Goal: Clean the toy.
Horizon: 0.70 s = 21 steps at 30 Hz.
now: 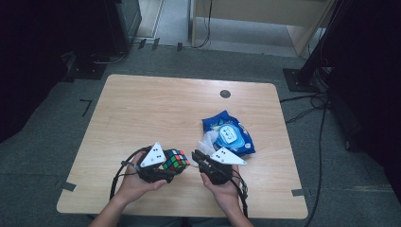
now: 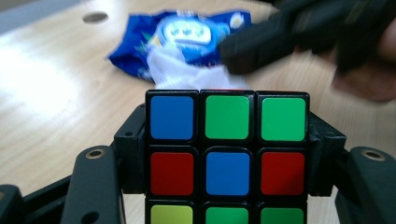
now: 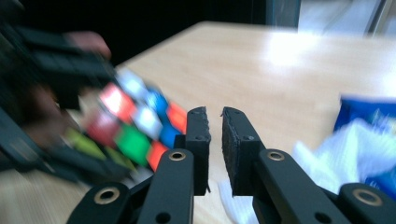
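Clamping the cube, the left gripper lies level — right gripper beside it, jaws slightly parted, empty.

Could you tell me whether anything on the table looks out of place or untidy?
Yes: the blue wet-wipe pack lies crumpled, and a white wipe hangs loosely out of it onto the table. The scrambled puzzle cube, held in the left gripper, looks undamaged.
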{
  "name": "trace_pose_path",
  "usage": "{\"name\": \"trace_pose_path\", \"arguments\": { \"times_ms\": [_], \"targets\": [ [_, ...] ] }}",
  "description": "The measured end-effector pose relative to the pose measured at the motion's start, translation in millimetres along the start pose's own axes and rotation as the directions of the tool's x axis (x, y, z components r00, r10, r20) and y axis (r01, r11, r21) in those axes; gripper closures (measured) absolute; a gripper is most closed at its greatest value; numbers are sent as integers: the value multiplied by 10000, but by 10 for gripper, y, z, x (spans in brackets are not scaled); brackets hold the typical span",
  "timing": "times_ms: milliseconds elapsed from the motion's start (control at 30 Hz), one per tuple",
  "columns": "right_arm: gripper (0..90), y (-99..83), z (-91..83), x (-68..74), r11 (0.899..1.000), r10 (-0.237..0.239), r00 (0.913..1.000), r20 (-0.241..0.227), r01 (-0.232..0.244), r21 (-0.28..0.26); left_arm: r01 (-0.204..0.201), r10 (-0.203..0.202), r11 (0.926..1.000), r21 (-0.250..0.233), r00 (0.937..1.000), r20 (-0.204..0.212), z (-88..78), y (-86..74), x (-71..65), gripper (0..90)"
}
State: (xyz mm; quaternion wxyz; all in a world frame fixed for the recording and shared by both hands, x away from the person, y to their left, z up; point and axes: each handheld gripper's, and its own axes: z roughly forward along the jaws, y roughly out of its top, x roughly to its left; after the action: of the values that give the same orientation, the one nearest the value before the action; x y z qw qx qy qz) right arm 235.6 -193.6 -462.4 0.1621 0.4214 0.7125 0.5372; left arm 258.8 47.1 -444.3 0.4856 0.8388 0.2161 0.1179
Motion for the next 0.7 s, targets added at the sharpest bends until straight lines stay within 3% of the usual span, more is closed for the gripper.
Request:
{"name": "trace_pose_path", "arguments": {
  "times_ms": [100,167,233,267,333,433,533,600,667,700],
  "targets": [
    [790,-76,87,7,9985,-329,9992,237,319,435,68,-69,10000,-56,9998,-166,-57,7,46,341],
    [727,-86,122,3,9945,-830,9931,834,772,704,72,-74,10000,-68,9997,-234,-90,2,79,340],
    [566,-99,157,-47,9788,-1873,9623,1970,1660,1197,137,-141,9998,-109,9994,-312,-113,-4,101,341],
    [508,-117,192,-96,9702,-2083,9537,2171,1733,1695,137,-142,9998,-118,9993,-354,-120,-6,112,340],
    [455,-193,262,-216,9612,-1712,9642,2026,1183,2491,173,-178,9998,-132,9991,-388,-127,-7,122,341],
    [449,-321,338,-322,9486,-1784,9528,2458,1002,3000,129,-133,9999,-82,9989,-444,-128,-6,118,340],
    [531,-373,374,-341,9390,-1919,9470,2578,1007,3290,104,-107,9999,-73,9989,-458,-119,-9,115,340],
    [611,-380,368,-352,9429,-1682,9578,2329,875,3213,104,-107,9999,-59,9990,-442,-114,-10,114,340],
    [680,-377,361,-374,9474,-1180,9695,2147,452,3168,100,-103,9999,-63,9992,-395,-112,-9,109,341],
    [735,-378,353,-382,9487,-1108,9688,2219,365,3141,88,-91,9999,-69,9992,-389,-111,-9,106,341]
  ]
}}
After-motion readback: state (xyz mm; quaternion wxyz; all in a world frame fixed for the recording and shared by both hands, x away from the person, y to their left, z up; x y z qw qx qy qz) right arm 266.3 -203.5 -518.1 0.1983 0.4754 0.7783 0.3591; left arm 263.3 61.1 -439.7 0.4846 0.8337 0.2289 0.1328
